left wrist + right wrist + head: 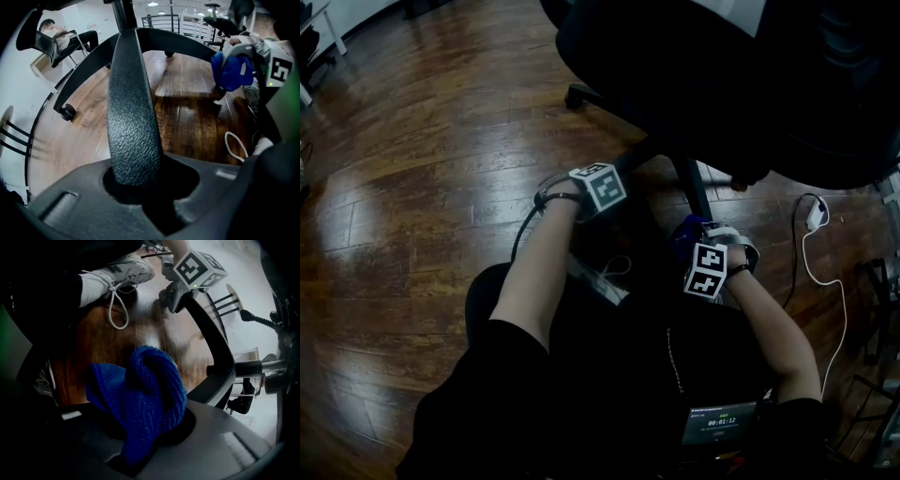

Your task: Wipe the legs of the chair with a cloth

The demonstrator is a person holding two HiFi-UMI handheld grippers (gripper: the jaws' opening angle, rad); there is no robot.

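A black office chair (741, 75) stands over the wooden floor, its base legs spreading below the seat. My left gripper (140, 187) is shut on one textured black chair leg (133, 117), which runs up between the jaws; its marker cube (600, 186) shows in the head view. My right gripper (140, 437) is shut on a bunched blue cloth (140, 397), close to another chair leg (213, 348). In the left gripper view the blue cloth (232, 70) hangs beside that second leg. In the head view the cloth (689, 228) shows just above the right cube (708, 269).
A white cable with a plug (814, 217) lies on the floor at the right. A white sneaker (117, 270) rests on the floor near the chair base. A caster (68, 111) ends one leg. A person sits on a distant chair (61, 40).
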